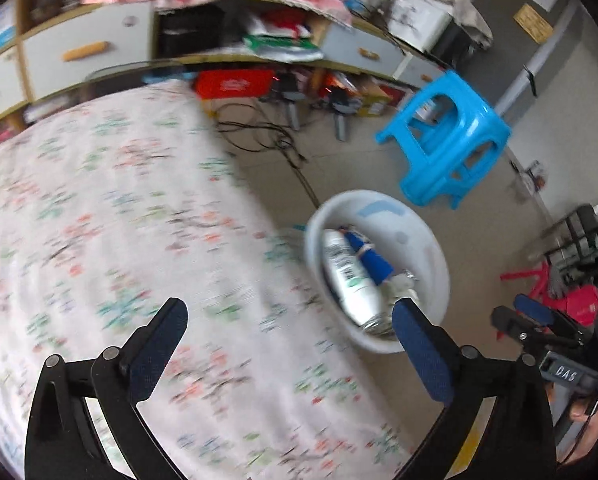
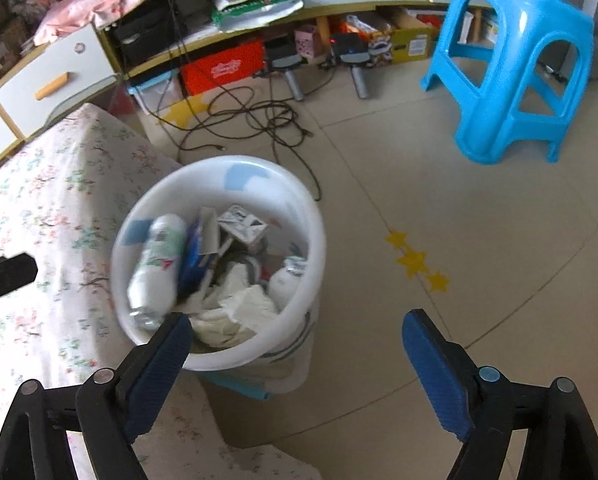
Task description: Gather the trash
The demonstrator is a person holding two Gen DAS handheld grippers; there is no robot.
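Both grippers are seen wide apart at the fingers with nothing held: the left gripper [image 1: 289, 342] hangs over the floral tablecloth [image 1: 119, 200], the right gripper [image 2: 297, 344] over the floor just in front of the white bin [image 2: 315, 216]. The trash is already in the bin: a white bottle [image 2: 157, 258], crumpled tissue [image 2: 243, 304], a small printed carton [image 2: 241, 226] and a blue packet [image 2: 191, 256] are piled near the rim.

Risks, as judged:
- Bin stands on the floor tight against the table edge, and the right gripper's left pad [image 2: 159, 364] overlaps its rim in view. A sideways nudge could tip or shove it, since it looks light and the load is top-heavy.
- Bottle leans on the wall with its end close to the rim; it could be knocked out by a careless drop.
- Loose cables [image 2: 259, 120] lie behind the bin and could be snagged if the bin is pushed back.
- Blue stool [image 2: 515, 64] is well apart, no conflict expected.

Hard to tell:
- Left view is motion-blurred, so small scraps on the cloth cannot be ruled out; none are made out.
- Near table area is cut off below both frames.
- Bin bottom is hidden under the pile; whether pad and rim actually touch cannot be told.
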